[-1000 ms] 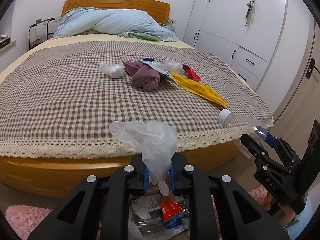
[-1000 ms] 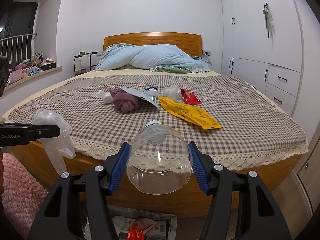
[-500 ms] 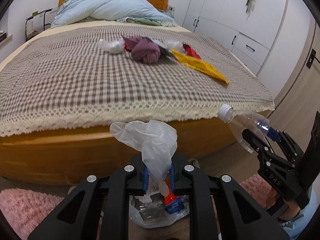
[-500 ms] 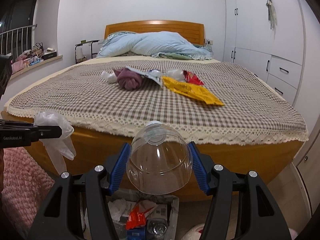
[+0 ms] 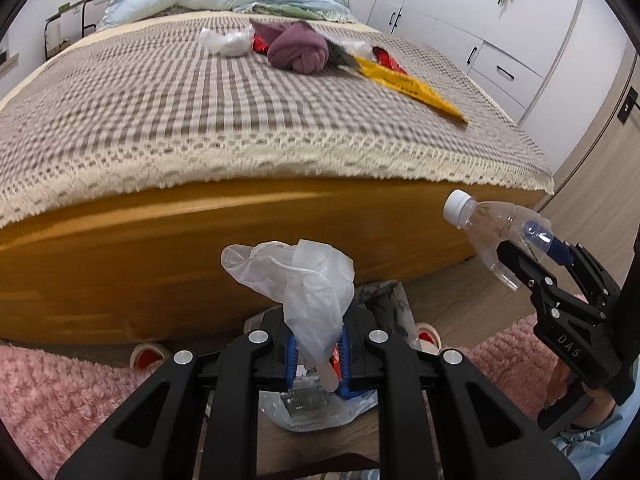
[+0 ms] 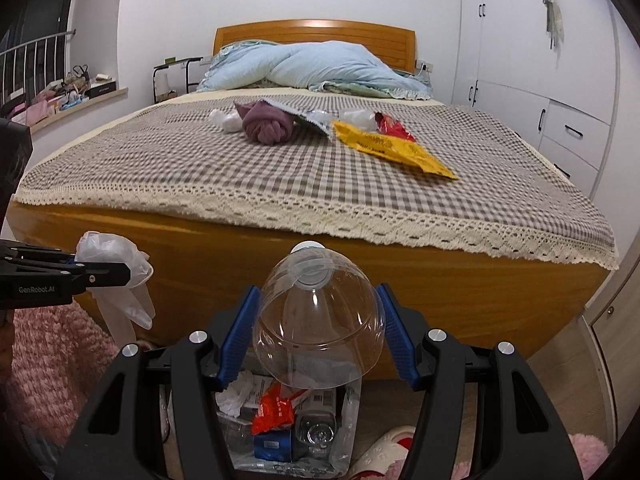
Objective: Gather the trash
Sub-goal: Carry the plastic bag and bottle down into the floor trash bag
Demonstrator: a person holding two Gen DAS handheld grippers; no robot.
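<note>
Trash fills a clear plastic bag [image 6: 296, 428] standing on the floor at the foot of the bed [image 6: 320, 160]: a red wrapper, crumpled paper and a bottle show inside it. Above the bag, the left gripper [image 5: 318, 354] is nearly closed, its blue pads pinching a crumpled translucent plastic glove [image 5: 308, 284]. Beside it, the right gripper [image 6: 318, 336] stands about half open, its pads pressing both sides of an empty clear plastic bottle [image 6: 318, 320] with a white cap, held over the bag. More trash lies on the bed's checked cover: a yellow packet [image 6: 390, 148], a red wrapper [image 6: 392, 125] and white plastic scraps, all near a purple bundle of cloth [image 6: 268, 124]. Pink rug [image 5: 68, 396] lies on the floor beside the bag.
</note>
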